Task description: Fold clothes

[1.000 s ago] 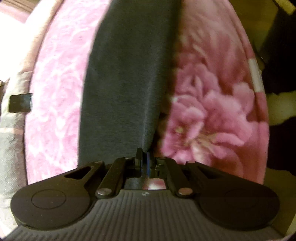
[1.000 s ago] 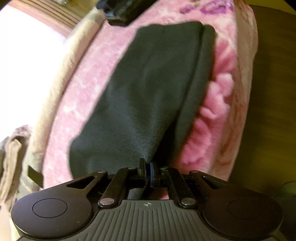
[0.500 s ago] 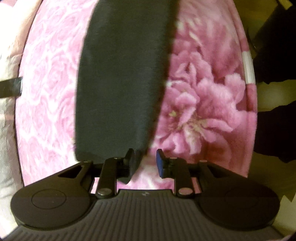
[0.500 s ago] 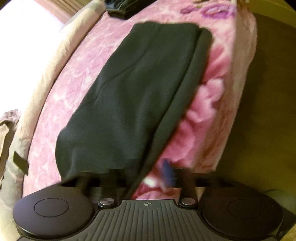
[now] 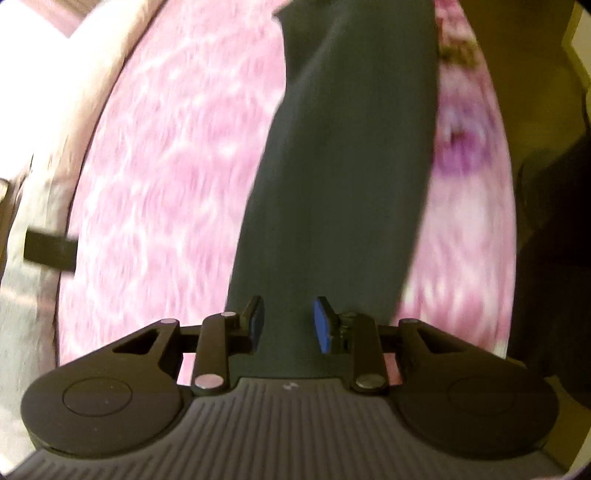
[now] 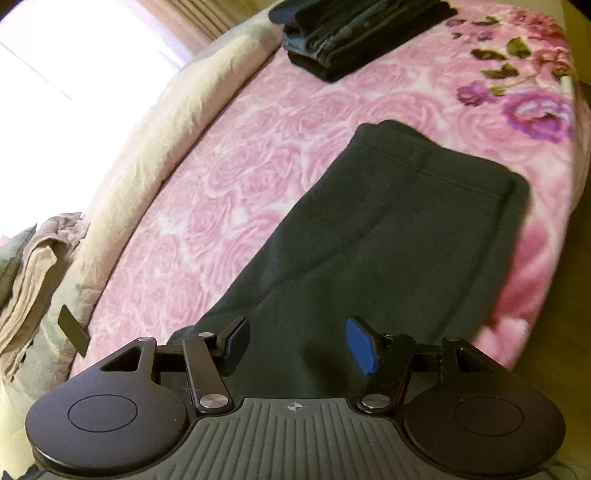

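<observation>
The dark trousers (image 6: 388, 236) lay folded lengthwise on the pink rose blanket (image 6: 258, 155), stretched flat along it, and that was the landmark for everything else. Their far end, with a stitched band across it, sat squared off short of the purple flowers (image 6: 535, 114) printed on the blanket beyond them. Their near end ran down under both cameras.

The left gripper (image 5: 288, 325) hung above the near part of the trousers (image 5: 332, 184), its jaws parted a little way, having just been opening. The blue pads (image 5: 323, 325) stood clear of the cloth, nothing pinched between them. The view there was smeared with blur, so the fabric's folds could not be read.

The right gripper (image 6: 299, 343) was over the same near end, jaws standing clearly wider than the left's. Nothing was gripped; the trousers showed flat through the gap, and the blue pad (image 6: 362, 343) was free of them.

Beyond the trousers' far end, at the blanket's top edge, sat a stack of folded dark clothes (image 6: 354, 33), well apart from the trousers. To the left of the trousers, past the pink field, a cream duvet (image 6: 177, 129) ran along the blanket's edge. Further left of that lay a crumpled beige cloth (image 6: 33, 266). A small dark tag (image 6: 74, 332) stuck out at the blanket's near left edge, just beside the duvet.
</observation>
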`<state>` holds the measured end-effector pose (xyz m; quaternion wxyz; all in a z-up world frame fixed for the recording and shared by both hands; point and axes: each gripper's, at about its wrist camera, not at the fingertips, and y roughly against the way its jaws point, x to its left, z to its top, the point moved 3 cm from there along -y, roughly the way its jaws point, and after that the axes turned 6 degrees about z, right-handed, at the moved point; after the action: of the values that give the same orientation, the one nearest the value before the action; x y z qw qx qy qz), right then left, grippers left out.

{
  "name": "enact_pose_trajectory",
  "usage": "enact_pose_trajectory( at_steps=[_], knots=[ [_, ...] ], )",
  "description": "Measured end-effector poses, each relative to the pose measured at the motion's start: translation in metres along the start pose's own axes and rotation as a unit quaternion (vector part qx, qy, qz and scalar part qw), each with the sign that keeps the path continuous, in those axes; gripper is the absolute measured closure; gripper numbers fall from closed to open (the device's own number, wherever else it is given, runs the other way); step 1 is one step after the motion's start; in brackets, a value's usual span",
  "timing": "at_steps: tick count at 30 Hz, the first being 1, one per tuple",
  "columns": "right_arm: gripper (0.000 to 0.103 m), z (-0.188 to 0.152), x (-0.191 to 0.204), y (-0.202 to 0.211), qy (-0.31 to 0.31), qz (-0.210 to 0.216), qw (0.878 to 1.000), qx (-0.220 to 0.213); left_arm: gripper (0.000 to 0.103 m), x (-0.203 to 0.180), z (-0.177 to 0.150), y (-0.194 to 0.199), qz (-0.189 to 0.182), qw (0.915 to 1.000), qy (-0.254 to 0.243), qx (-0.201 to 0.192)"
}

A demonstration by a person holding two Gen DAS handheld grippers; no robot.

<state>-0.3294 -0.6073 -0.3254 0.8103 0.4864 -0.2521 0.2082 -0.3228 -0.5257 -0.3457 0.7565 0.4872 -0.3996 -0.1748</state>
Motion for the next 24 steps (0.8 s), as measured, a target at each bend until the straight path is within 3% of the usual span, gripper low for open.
enact_pose_trajectory(
  at_steps=[2,5,8,10,16,22,24],
  knots=[
    [0.041,-0.003,-0.007,0.001,0.012,-0.019,1.000,0.009,0.077,0.000,0.017,-0.005,-0.008,0.9998,0.003,-0.020],
    [0.041,-0.007,-0.035,-0.016,0.005,-0.106,0.993,0.056,0.077,-0.003,0.032,-0.024,-0.017,0.9990,-0.011,-0.040],
    [0.041,-0.002,-0.056,0.008,-0.041,-0.102,0.994,0.018,0.077,-0.002,0.058,-0.028,-0.026,0.9974,-0.017,-0.065],
    [0.041,0.005,-0.059,0.031,-0.035,-0.093,0.995,-0.021,0.077,-0.001,0.079,-0.028,-0.035,0.9958,-0.015,-0.083],
    [0.041,0.040,-0.095,0.043,-0.039,-0.103,0.992,-0.065,0.076,-0.018,0.172,-0.036,-0.043,0.9878,-0.046,-0.142],
    [0.041,0.062,-0.128,0.027,-0.060,-0.073,0.993,-0.067,0.075,-0.060,0.273,-0.045,-0.066,0.9750,-0.089,-0.192],
    [0.050,0.064,-0.129,0.028,-0.056,-0.057,0.995,-0.064,0.075,-0.077,0.304,-0.051,-0.072,0.9722,-0.107,-0.195]
  ],
)
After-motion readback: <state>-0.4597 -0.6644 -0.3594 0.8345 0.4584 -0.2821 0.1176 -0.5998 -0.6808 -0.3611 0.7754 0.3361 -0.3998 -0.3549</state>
